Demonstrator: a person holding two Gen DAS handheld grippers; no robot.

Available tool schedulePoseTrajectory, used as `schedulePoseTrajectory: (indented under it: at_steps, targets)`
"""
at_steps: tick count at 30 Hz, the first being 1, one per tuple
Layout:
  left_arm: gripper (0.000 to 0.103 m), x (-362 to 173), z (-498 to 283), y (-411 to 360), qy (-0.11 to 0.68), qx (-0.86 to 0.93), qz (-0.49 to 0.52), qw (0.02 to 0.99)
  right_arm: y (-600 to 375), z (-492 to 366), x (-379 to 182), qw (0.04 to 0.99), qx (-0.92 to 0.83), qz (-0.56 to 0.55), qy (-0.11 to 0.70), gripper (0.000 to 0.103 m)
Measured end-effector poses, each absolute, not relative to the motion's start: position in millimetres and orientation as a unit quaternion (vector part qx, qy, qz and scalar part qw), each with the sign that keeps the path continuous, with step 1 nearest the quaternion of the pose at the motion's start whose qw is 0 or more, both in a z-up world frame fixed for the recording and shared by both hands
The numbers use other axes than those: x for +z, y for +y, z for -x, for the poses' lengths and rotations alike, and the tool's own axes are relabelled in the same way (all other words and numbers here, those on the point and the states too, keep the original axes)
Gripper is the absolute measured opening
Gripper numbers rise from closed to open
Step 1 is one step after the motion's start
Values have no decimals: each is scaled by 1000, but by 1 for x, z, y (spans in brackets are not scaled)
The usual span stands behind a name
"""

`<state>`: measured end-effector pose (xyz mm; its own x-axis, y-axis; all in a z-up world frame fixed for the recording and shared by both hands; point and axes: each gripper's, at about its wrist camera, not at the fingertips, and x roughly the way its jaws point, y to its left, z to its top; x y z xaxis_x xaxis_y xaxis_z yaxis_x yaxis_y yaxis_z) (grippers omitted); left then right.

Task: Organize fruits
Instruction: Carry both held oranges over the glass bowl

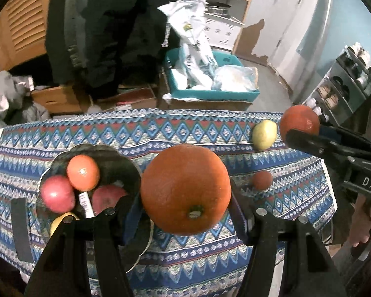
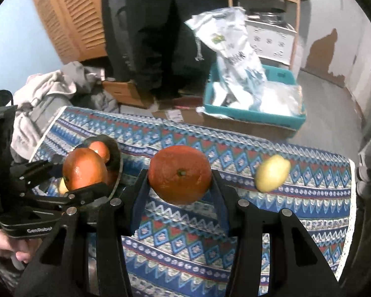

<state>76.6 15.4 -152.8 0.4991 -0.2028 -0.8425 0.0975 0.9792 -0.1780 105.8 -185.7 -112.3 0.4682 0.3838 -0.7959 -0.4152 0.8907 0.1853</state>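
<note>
On the left of the patterned surface (image 1: 160, 128) sits the dark bowl (image 1: 126, 163), holding two red apples (image 1: 58, 193), an orange fruit (image 1: 82, 172) and something yellow at its near edge. My left hand-held gripper (image 1: 185, 212) is clamped on a big orange (image 1: 185, 188), lifted above the cloth beside the bowl. Further right a small red fruit (image 1: 262, 179) and a lemon (image 1: 264, 135) lie on the surface. My right hand-held gripper (image 2: 180, 188) grips a second orange (image 2: 180, 173), held off the cloth.
</note>
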Motion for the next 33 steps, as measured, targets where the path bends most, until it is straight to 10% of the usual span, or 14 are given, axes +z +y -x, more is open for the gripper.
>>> schedulePoseTrajectory:
  at_steps: [33]
  targets:
    - [65,-228,-30,117,557,5,97,825,-58,-103,-160,796,327,51,506,48]
